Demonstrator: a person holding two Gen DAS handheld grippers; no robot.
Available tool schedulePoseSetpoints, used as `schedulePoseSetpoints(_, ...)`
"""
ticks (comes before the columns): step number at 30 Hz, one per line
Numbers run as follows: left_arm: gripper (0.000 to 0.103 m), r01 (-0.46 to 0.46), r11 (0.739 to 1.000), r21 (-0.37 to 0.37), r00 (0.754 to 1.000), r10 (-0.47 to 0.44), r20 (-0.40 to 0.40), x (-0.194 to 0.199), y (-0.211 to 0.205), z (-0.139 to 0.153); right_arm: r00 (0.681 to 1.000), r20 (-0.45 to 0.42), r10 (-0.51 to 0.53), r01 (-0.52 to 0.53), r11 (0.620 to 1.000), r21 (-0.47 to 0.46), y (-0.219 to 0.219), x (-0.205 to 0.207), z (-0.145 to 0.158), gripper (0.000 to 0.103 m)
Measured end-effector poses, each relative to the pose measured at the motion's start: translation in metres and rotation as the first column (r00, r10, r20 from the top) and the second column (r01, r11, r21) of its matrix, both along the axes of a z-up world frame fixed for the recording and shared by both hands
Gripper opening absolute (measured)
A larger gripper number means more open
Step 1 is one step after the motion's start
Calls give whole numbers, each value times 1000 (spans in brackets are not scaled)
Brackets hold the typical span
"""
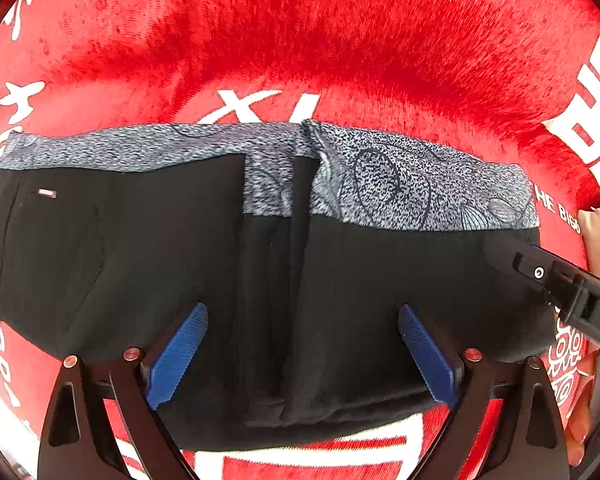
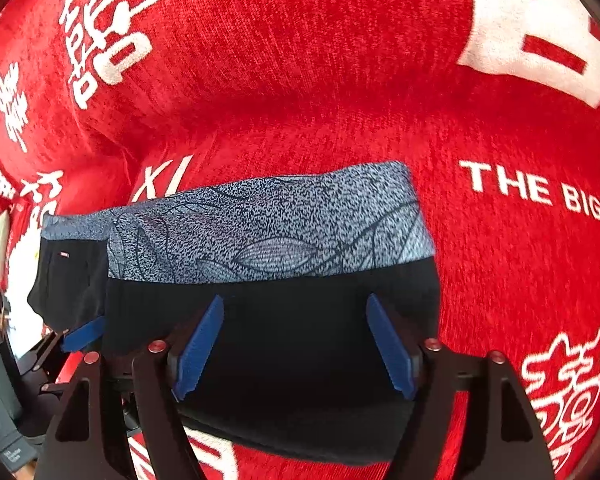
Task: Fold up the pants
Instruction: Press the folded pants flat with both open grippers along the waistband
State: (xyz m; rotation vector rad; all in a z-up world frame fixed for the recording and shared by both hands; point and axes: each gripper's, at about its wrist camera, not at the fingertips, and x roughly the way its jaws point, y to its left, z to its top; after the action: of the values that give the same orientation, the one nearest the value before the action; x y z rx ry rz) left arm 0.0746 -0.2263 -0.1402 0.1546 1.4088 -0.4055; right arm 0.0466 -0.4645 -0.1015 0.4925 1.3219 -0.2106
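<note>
The folded black pants (image 1: 172, 264), with their speckled grey leaf-print band (image 1: 400, 184), lie flat on the red blanket (image 1: 300, 40) printed with white lettering. Both the left gripper (image 1: 302, 354) and right gripper (image 2: 296, 346) hover above them, jaws spread, holding nothing.

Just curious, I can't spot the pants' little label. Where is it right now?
In the left wrist view the small label sits on the black pants at far left, just under the grey patterned band, well left of the open left gripper.
</note>
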Motion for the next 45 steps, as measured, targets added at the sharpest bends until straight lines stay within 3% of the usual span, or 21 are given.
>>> schedulePoseSetpoints(5,97,-3,1000,-13,1000,4,19,-10,34,15,1000,-21,18,-19,999,-46,22,-7,10,78)
schedulePoseSetpoints(9,97,-22,1000,-4,999,23,38,-17,62,24,997,16,77,-75,994,-82,53,-2,24,78)
schedulePoseSetpoints(13,97,-44,999,1,998,44,37,-16,84,24,985,43,167,-163,983,-81,84,31,29,78)
schedulePoseSetpoints(17,97,-87,996,-11,996,87,16,-6,100,24,985,43,168,-166,985,-36,102,70,16,74)
schedulePoseSetpoints(18,97,-97,995,-15,995,97,11,-4,104,24,985,29,172,-171,985,-25,106,80,8,60)
schedulePoseSetpoints(19,97,-106,994,-17,994,106,10,-2,108,24,983,9,182,-182,983,-10,110,86,-1,37)
schedulePoseSetpoints(20,97,-113,993,-18,994,113,10,1,112,23,980,-25,198,-198,980,2,116,91,-11,25)
schedulePoseSetpoints(21,97,-118,993,-17,993,118,10,2,116,23,978,-45,202,-203,979,-2,121,92,-16,22)
schedulePoseSetpoints(26,97,-146,989,-31,989,146,-1,7,136,24,947,-66,313,-315,949,-18,144,76,-9,21)
schedulePoseSetpoints(29,97,-155,987,-36,988,155,-11,9,142,22,946,-43,321,-323,946,-37,144,73,6,22)
schedulePoseSetpoints(32,97,-168,985,-42,986,167,-19,12,147,19,947,-1,321,-320,944,-81,145,84,19,48)
schedulePoseSetpoints(33,97,-173,984,-45,985,172,-21,13,148,19,938,-7,348,-347,932,-102,151,93,19,52)
schedulePoseSetpoints(36,97,-183,982,-48,983,182,-22,15,149,20,902,-62,428,-432,887,-166,168,113,9,52)
schedulePoseSetpoints(38,97,-188,981,-52,982,187,-22,16,150,21,877,-158,453,-477,859,-187,175,124,-8,45)
schedulePoseSetpoints(39,97,-191,980,-56,982,190,-23,17,150,22,869,-223,442,-485,851,-202,176,124,-21,30)
schedulePoseSetpoints(40,97,-192,980,-59,981,191,-24,17,150,22,870,-230,436,-481,852,-206,175,124,-24,26)
schedulePoseSetpoints(41,97,-193,979,-61,981,192,-24,18,150,22,880,-221,420,-465,857,-221,173,123,-24,22)
schedulePoseSetpoints(43,97,-197,978,-64,980,196,-26,19,151,22,903,-170,395,-424,883,-200,168,126,-16,5)
schedulePoseSetpoints(45,97,-206,976,-71,979,204,-24,21,152,22,920,-118,374,-391,902,-185,164,132,-7,4)
